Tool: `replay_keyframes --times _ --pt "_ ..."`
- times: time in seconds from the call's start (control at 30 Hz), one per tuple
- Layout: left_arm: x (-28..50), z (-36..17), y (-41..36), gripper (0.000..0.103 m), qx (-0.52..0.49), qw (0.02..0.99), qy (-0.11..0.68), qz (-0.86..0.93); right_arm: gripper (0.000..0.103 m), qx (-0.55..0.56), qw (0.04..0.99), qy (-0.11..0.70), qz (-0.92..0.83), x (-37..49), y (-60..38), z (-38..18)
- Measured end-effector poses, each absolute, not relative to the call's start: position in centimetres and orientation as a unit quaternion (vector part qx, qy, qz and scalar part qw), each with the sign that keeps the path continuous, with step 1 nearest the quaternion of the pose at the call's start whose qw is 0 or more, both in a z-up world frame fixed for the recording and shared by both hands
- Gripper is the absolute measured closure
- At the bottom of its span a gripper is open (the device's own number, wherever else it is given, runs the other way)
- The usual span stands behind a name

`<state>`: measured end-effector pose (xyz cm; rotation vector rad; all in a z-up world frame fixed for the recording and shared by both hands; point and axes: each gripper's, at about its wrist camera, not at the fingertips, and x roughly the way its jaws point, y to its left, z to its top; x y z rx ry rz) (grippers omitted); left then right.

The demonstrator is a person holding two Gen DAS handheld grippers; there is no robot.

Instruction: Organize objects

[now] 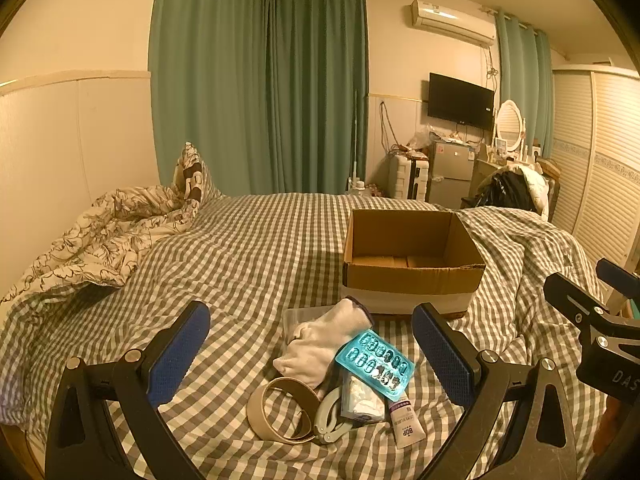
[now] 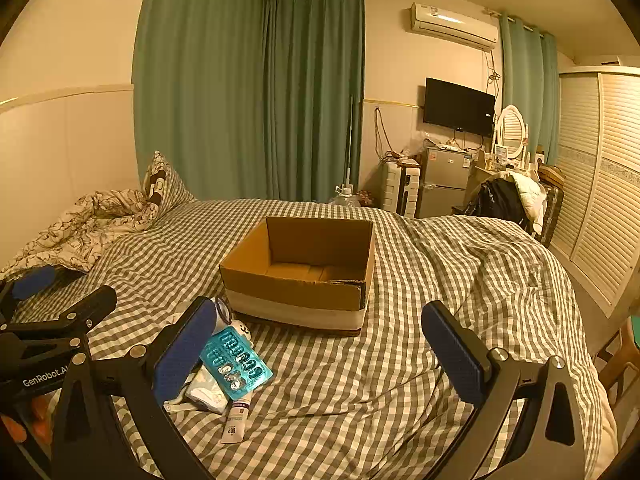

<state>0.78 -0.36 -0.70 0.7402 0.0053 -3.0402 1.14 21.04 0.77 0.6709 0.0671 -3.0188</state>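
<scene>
Tools agape above checked bedsheet

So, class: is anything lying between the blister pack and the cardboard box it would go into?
Nothing visible blocks it. The blister pack lies on top of the pile, and only bare bedspread separates it from the open box. Both tools, left and right, are open and hold nothing.

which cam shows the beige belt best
Left wrist view: the coiled belt lies in full sight between the open fingers of the left gripper. In the right wrist view it is not visible, hidden behind that gripper's left finger.
</scene>
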Motion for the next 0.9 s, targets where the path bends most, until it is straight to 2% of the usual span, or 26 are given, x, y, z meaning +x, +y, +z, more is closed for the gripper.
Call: replay_keyframes --times 0.9 --pt "0.78 -0.75 -0.37 0.0 0.238 0.005 0.002 -0.971 0.0 0.218 0.029 0.021 -0.975 1.13 20.77 0.68"
